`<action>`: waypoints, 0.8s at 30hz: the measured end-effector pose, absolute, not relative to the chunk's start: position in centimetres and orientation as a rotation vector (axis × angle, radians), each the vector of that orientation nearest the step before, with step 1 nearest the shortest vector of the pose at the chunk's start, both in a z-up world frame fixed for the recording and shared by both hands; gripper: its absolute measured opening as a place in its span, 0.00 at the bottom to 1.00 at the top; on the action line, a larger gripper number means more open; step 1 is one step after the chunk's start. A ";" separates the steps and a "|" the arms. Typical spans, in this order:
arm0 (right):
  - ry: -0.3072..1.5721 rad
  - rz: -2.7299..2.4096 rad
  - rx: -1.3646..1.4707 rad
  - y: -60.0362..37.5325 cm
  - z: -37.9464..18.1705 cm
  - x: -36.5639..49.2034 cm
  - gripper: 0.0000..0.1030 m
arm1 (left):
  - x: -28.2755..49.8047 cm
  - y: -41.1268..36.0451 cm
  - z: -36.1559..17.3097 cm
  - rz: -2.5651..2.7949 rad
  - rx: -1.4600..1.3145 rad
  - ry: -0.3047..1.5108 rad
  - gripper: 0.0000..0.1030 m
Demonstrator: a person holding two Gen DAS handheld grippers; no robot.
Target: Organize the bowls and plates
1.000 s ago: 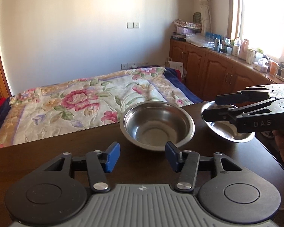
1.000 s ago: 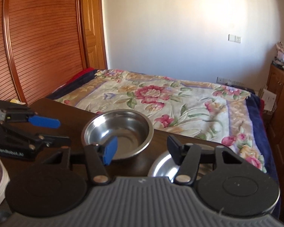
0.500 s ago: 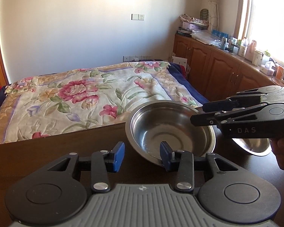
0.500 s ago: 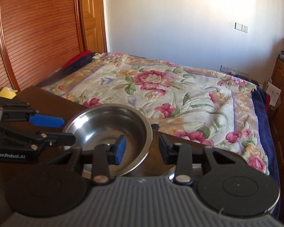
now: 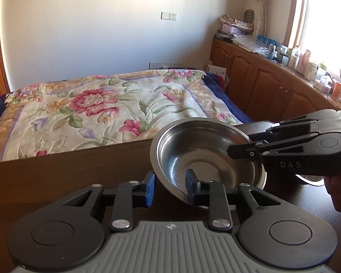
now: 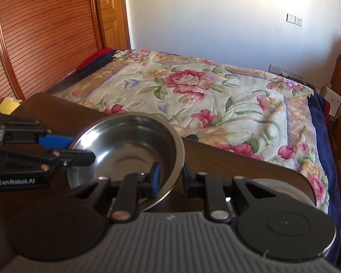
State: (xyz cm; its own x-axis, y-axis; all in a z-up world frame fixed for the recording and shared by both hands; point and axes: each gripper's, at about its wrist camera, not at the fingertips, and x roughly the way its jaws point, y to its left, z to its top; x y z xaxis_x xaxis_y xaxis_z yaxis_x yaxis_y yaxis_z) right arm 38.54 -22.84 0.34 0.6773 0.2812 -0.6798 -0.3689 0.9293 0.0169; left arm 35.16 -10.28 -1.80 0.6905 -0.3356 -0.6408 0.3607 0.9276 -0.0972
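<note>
Glossy steel bowl (image 5: 206, 157), dark polished wooden table (image 5: 56, 173)

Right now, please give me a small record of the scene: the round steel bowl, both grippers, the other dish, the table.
held object: round stainless steel bowl, tilted, not flat on the dark brown wooden table
left gripper: fingers straddle the bowl's rim; grip unclear
right gripper: closed on the opposite rim
other dish: shiny steel dish, on the table, mostly hidden behind the right gripper
</note>
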 end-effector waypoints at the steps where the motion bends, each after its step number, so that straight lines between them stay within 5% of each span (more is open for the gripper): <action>1: 0.743 0.367 -0.123 -22.8 0.4 38.5 0.20 | 35.1 -10.2 -1.8 -0.389 0.032 0.712 0.26; 24: 0.642 0.346 -0.064 -23.5 3.4 34.8 0.11 | 30.8 -9.8 1.8 -0.389 0.093 0.605 0.12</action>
State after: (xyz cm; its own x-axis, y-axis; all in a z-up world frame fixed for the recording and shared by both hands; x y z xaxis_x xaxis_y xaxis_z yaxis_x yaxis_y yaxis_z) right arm 34.84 -23.53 3.44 0.7456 0.2961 -0.5970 -0.3357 0.9408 0.0474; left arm 30.81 -9.84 1.81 0.7527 -0.3287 -0.5704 0.3825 0.9236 -0.0275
